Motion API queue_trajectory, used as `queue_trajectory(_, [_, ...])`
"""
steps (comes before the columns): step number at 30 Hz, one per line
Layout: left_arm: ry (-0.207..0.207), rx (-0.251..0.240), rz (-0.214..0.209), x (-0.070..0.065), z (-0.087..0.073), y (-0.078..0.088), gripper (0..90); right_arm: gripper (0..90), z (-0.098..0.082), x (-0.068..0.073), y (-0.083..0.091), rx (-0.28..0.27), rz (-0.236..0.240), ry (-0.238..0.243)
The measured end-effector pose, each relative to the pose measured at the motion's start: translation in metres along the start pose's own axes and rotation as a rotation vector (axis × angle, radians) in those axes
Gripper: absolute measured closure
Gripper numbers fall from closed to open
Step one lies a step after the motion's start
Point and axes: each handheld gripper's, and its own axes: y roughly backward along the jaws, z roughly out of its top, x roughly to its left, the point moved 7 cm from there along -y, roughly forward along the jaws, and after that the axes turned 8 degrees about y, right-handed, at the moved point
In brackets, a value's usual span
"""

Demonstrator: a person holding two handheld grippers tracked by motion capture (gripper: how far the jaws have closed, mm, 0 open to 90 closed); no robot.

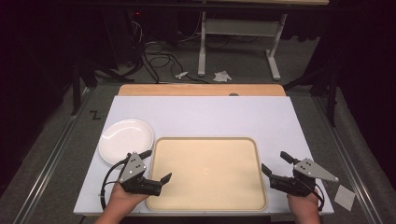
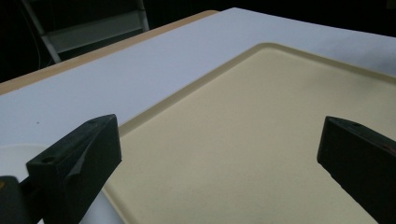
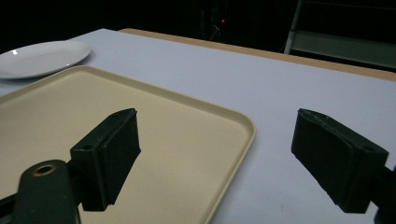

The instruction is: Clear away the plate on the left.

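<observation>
A beige tray point(image 1: 205, 158) lies bare at the front middle of the white table top point(image 1: 205, 114). Left of it, just off its far left corner, sits a white plate point(image 1: 126, 139). My left gripper point(image 1: 157, 165) is open at the tray's left rim, one jaw over the tray and one toward the plate. At the tray's right rim my right gripper point(image 1: 274, 161) is open too. In the left gripper view the gripper point(image 2: 219, 140) spans the tray point(image 2: 261, 140) with nothing between its jaws. The right gripper point(image 3: 217, 140) straddles the tray's corner point(image 3: 243, 126), the plate point(image 3: 42, 56) far left.
A wooden strip point(image 1: 201, 89) runs along the table's far edge. Beyond it on the floor are cables point(image 1: 159, 60), scraps of paper point(image 1: 222, 76) and the legs of another table point(image 1: 201, 42). A white sheet point(image 1: 344, 196) lies on the floor at the right.
</observation>
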Motion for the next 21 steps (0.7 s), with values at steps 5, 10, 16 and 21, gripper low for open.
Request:
queue_trajectory(5, [-0.002,-0.014,0.005,0.0047,0.0034,0.0019,0.5,16.3,-0.0004,-0.0009,0.0002,0.002,-0.004,-0.001])
queue_trajectory(10, [-0.012,-0.011,0.009,0.0054,0.0029,0.0024,0.6,16.3,-0.0005,-0.0009,-0.0009,0.002,-0.003,0.005])
queue_trajectory(16, [-0.023,-0.005,0.002,0.0043,0.0008,0.0018,0.6,16.3,-0.0008,-0.0015,-0.0001,0.004,-0.007,0.004])
queue_trajectory(21, [-0.024,0.004,0.0,0.0047,-0.0015,0.0004,0.6,16.3,-0.001,-0.0028,-0.0016,0.002,-0.005,0.004])
